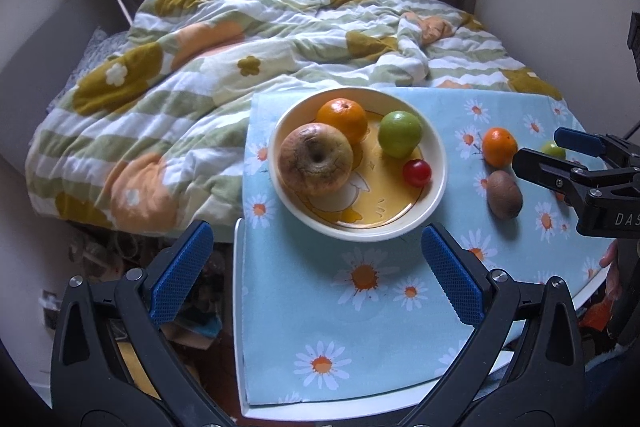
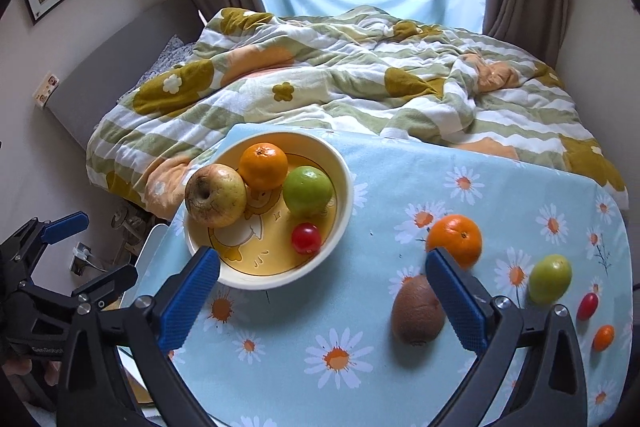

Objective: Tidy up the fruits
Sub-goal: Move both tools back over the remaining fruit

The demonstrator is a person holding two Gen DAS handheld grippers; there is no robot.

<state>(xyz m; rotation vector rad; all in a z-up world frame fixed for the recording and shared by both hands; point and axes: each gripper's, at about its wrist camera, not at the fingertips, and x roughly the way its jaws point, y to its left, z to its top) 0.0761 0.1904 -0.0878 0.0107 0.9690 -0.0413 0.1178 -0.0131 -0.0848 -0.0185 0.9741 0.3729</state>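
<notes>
bowl (image 2: 344, 187) on the tabletop (image 2: 360, 367), toward its left far corner, on a blue daisy cloth (image 2: 400, 163). in the bowl: wrinkled apple (image 2: 215, 195), orange (image 2: 263, 166) touching it behind, green fruit (image 2: 308, 191) at right, red tomato (image 2: 306, 238) just in front of that.

loose on the cloth, right of the bowl: second orange (image 2: 456, 239), kiwi (image 2: 416, 315) nearer the camera, second green fruit (image 2: 550, 279) further right, then a small red tomato (image 2: 587, 306) and a small orange one (image 2: 603, 337) near the right edge.

right tongs (image 2: 322, 301) released, blue pads wide apart, nothing between them; right pad (image 2: 456, 303) overlaps the kiwi and orange in view, contact not clear. left tongs (image 1: 316, 277) released too, empty, above the near edge of the bowl.

each pair shows at the margin of the other's view. bed with a flowered quilt (image 1: 180, 87) behind the tabletop.
</notes>
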